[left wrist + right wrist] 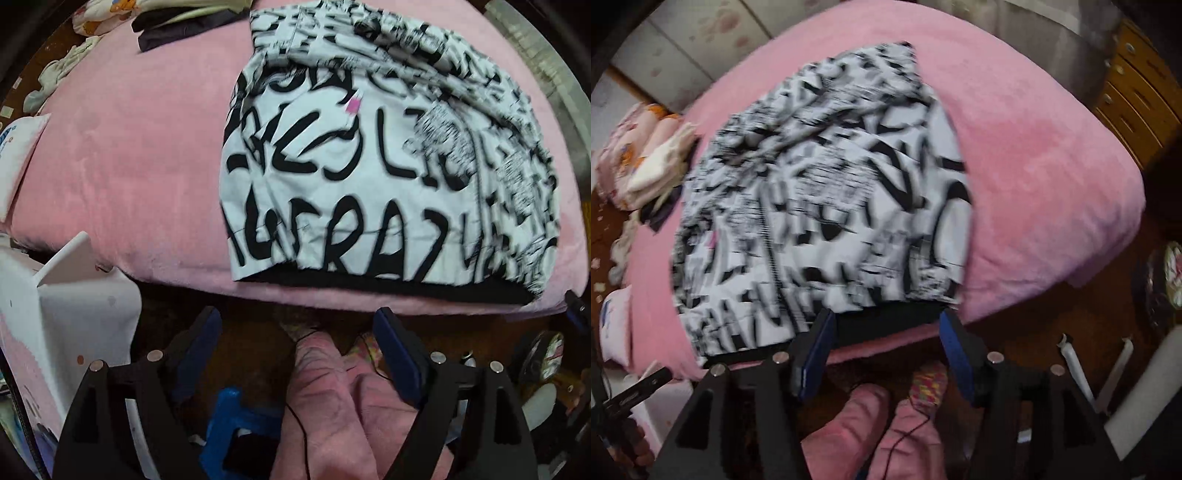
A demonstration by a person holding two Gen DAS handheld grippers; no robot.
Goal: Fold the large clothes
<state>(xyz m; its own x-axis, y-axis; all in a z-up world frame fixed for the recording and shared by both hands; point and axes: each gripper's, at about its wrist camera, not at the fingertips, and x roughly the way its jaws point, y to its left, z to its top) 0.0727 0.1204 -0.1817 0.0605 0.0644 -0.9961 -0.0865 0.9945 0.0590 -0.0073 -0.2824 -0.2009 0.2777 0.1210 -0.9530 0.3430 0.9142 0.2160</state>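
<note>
Printed garment (388, 155) lies on pink bed (129, 166), white with black lettering, black hem along near edge. Small pink tag on its upper middle. Left gripper (297, 332) hangs below bed edge, jaws wide apart, nothing between them, clear of garment. Pink trouser legs (332, 398) under gripper. White box (74, 302) at left. Dark cloth (177, 26) at far bed edge.

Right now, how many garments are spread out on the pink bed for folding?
1: the black-and-white printed garment lies flat on the pink bed, hem at the near edge. Other clothes are heaped at the far-left corner.
</note>
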